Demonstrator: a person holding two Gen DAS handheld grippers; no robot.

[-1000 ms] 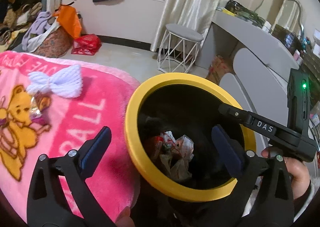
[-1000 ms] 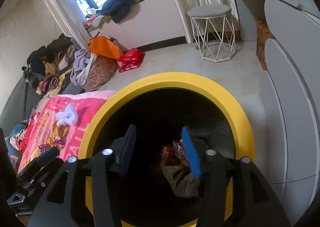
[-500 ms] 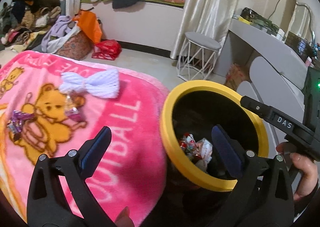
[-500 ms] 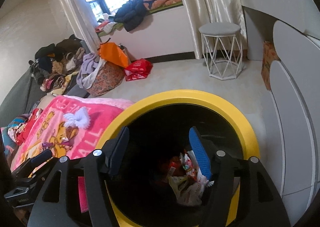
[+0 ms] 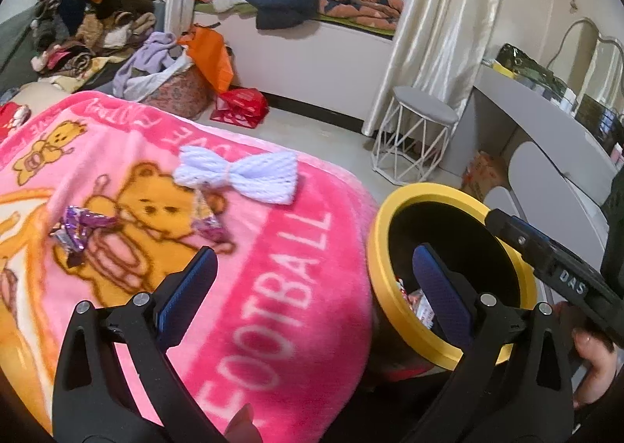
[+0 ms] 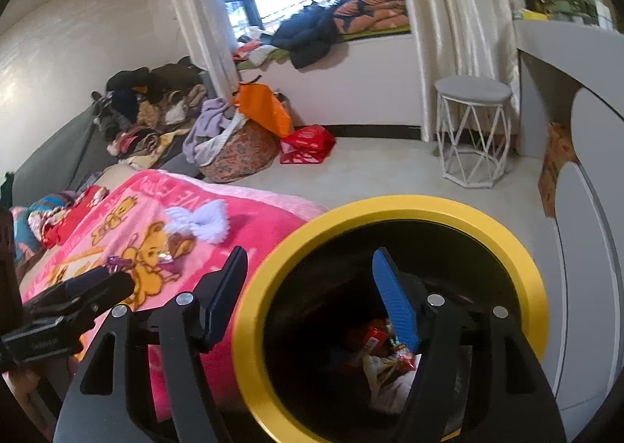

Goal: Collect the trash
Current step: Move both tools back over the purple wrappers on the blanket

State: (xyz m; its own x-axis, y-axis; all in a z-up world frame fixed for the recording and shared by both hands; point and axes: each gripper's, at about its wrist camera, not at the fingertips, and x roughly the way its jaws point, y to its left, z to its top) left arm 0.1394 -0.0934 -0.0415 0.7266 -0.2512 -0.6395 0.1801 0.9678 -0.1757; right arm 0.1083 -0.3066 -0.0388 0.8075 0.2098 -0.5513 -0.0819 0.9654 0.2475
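The trash bin (image 6: 390, 326) is standing on the floor just beside the bed edge. It is a black container with a wide yellow rim. Crumpled wrappers (image 6: 384, 355) in red, white and clear film are lying at its bottom.

Two further candy wrappers are lying on the pink blanket (image 5: 273, 287). A purple foil wrapper (image 5: 80, 228) is sitting on the bear print at the left. A clear-and-pink wrapper (image 5: 208, 222) is sitting near the bear's head, just below a white knitted bow (image 5: 238, 173).

The left gripper (image 5: 312, 287) is hovering over the blanket edge and the bin rim. Its jaws are standing wide apart and are holding nothing. The right gripper (image 6: 312, 294) is hovering above the bin, with one finger over the opening and the other outside the rim, on the blanket side. Its jaws are likewise standing wide and are holding nothing.

The blanket is carrying yellow bear prints and white lettering. The floor (image 6: 370, 169) is showing pale and bare beyond the bed. A white wire-frame stool (image 6: 472, 130) is standing near a cream curtain (image 6: 440, 13). A grey desk (image 6: 565, 52) is occupying the right side. Clothing piles (image 6: 156, 111), an orange bag (image 6: 265, 107) and a red bag (image 6: 306, 144) are lying along the window wall.
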